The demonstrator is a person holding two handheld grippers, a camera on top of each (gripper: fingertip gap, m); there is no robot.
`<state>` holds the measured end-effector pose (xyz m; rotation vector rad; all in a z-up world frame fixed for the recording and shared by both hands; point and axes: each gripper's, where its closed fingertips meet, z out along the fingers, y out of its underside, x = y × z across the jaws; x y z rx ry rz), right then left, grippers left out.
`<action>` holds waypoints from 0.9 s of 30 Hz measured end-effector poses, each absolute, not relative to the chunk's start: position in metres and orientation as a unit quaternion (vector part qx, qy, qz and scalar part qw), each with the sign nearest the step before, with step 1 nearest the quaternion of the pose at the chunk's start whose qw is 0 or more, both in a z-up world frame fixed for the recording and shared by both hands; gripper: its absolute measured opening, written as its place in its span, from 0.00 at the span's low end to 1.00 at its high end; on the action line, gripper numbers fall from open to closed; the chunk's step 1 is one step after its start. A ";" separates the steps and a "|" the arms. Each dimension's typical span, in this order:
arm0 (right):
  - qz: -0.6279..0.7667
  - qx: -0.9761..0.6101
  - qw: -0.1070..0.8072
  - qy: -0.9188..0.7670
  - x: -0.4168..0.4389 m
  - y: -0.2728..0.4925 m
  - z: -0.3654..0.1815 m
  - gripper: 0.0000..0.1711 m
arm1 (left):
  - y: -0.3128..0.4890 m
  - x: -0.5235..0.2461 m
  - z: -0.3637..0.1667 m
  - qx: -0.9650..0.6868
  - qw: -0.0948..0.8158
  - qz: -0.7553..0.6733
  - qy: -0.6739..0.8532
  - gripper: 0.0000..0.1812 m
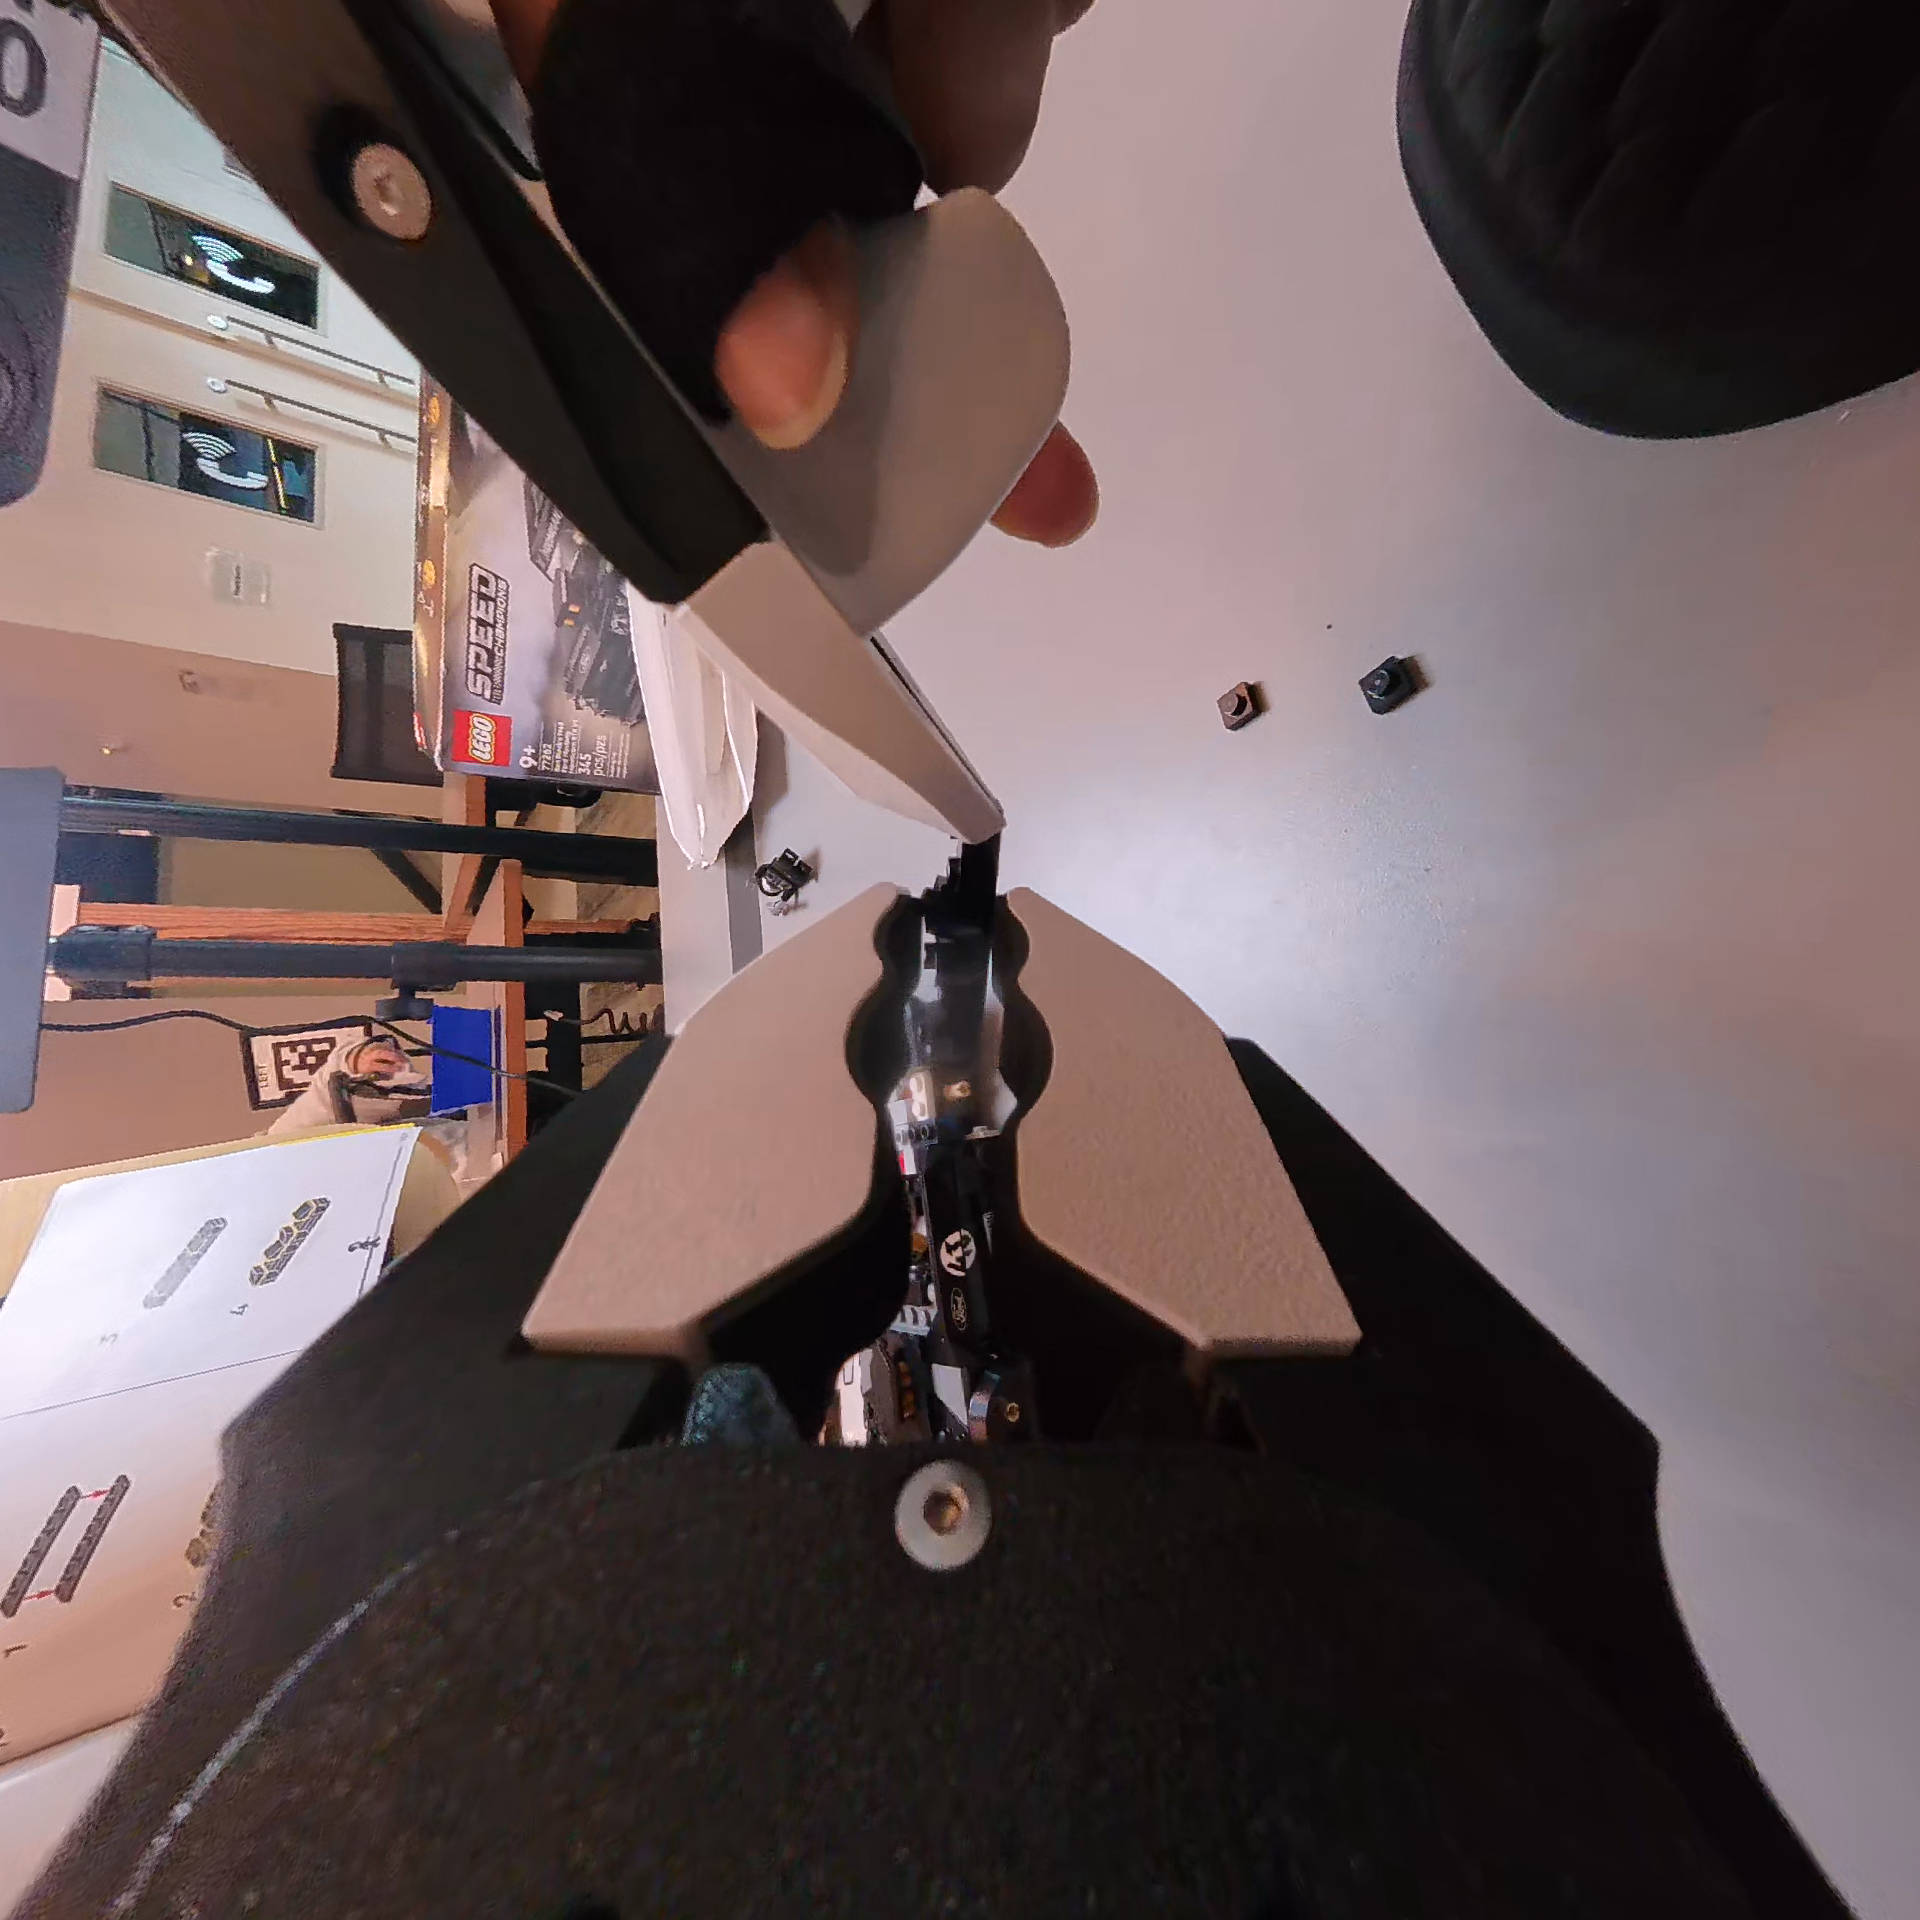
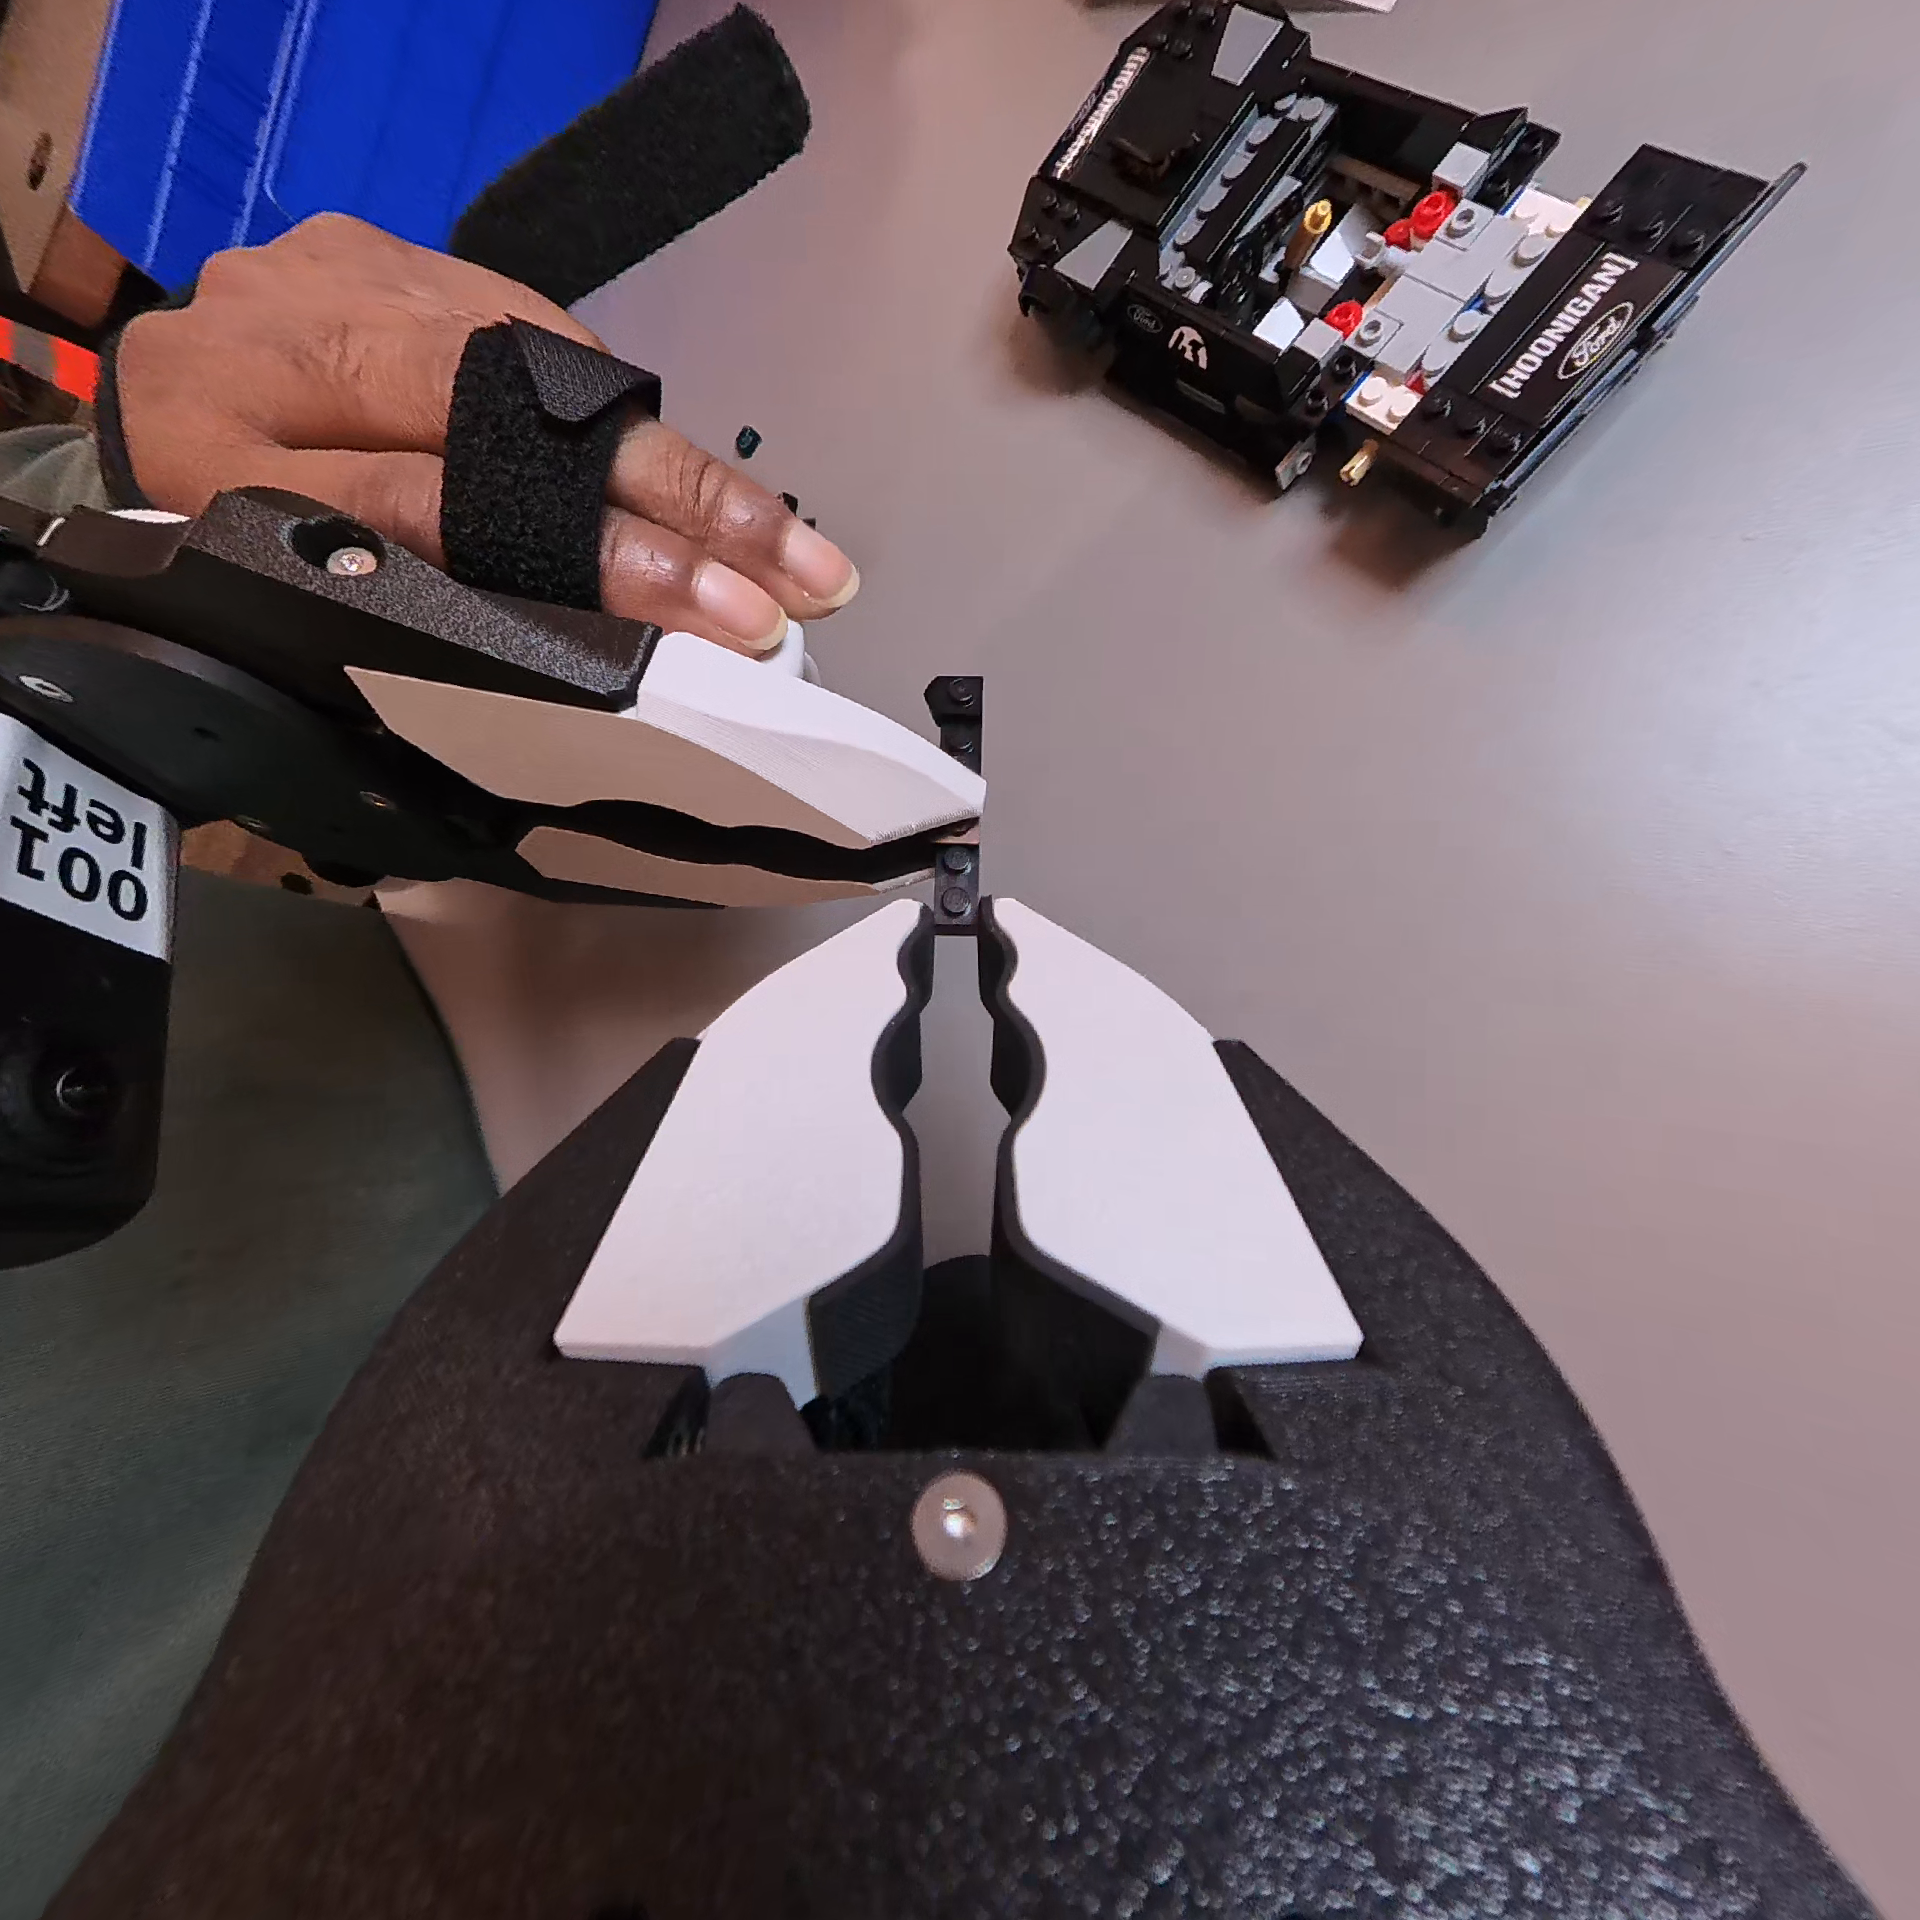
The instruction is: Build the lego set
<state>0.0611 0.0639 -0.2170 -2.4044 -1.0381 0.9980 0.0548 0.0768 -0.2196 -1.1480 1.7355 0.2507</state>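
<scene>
Gripping one thin black plate strip at frame centre, left gripper jaws clamped mid-strip, right gripper jaws pinching its lower end, half-built car upper right on table.

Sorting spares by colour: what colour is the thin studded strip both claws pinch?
Black strip, clearest in the right wrist view.

A grey table carries everything, a blue panel shows at its far edge, and beyond it stand a wooden frame with black bars and a dark mesh chair.
</scene>
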 end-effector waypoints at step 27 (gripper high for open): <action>0.349 -0.841 0.183 -0.372 0.053 0.062 -0.215 0.05 | 0.078 0.050 -0.217 -0.468 0.509 0.103 0.715 0.08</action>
